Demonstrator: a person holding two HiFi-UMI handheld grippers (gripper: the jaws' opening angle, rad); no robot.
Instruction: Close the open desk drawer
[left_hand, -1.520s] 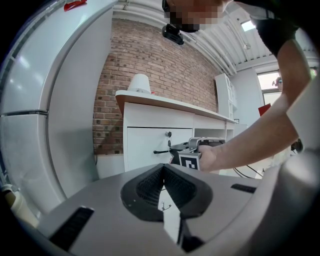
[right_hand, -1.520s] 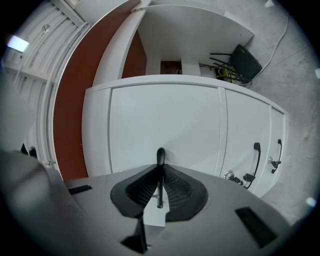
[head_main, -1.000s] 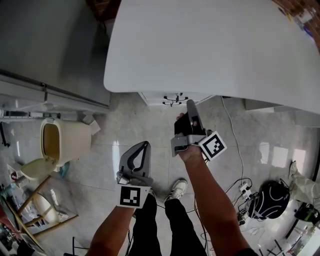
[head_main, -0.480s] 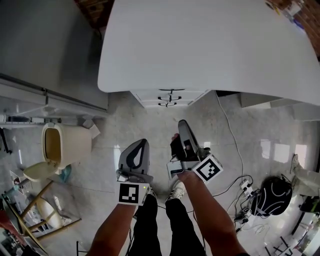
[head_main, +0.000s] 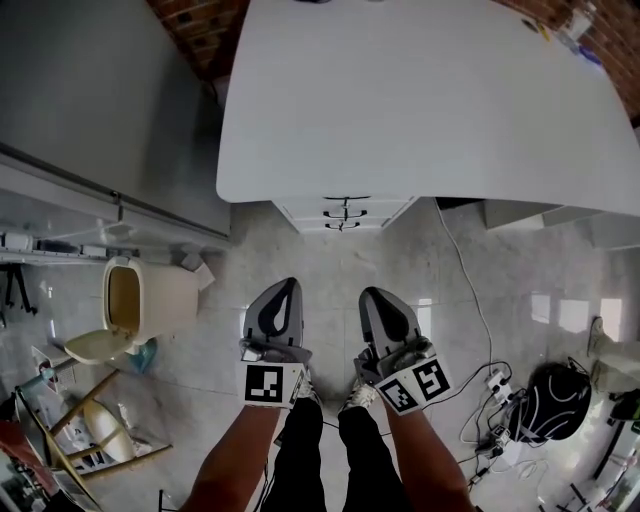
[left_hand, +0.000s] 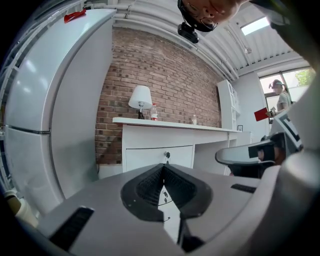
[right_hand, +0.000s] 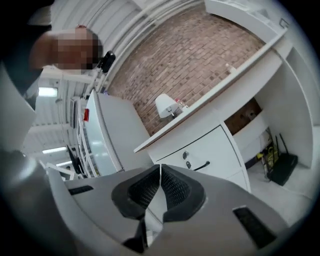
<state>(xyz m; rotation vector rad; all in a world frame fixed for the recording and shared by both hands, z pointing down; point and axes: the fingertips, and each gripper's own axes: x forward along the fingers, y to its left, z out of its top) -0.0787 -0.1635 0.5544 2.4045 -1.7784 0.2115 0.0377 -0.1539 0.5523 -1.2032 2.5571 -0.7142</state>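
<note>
Left gripper (head_main: 282, 286) and right gripper (head_main: 373, 294) level, side by side, jaws together, empty. Drawers (head_main: 343, 211) flush under desk (head_main: 420, 100) front edge.

— What sort of place is this?

— A home, by the look of it, or a room set up like one. There's a bare brick wall (left_hand: 165, 80), a white worktop (head_main: 420, 100) with drawers (head_main: 343, 211) under it, and a small table lamp (left_hand: 140, 97) on top.

— Anything besides the furniture?

— A tall white fridge (left_hand: 45, 115) just beside the worktop, a cream bin (head_main: 150, 300) with its lid up, and a pale stone-tiled floor (head_main: 320, 260). Cables (head_main: 485, 390) trail across it, and a router (right_hand: 282, 169) stands in the knee space.

— So a kitchen or a study?

— I can't tell which.
</note>
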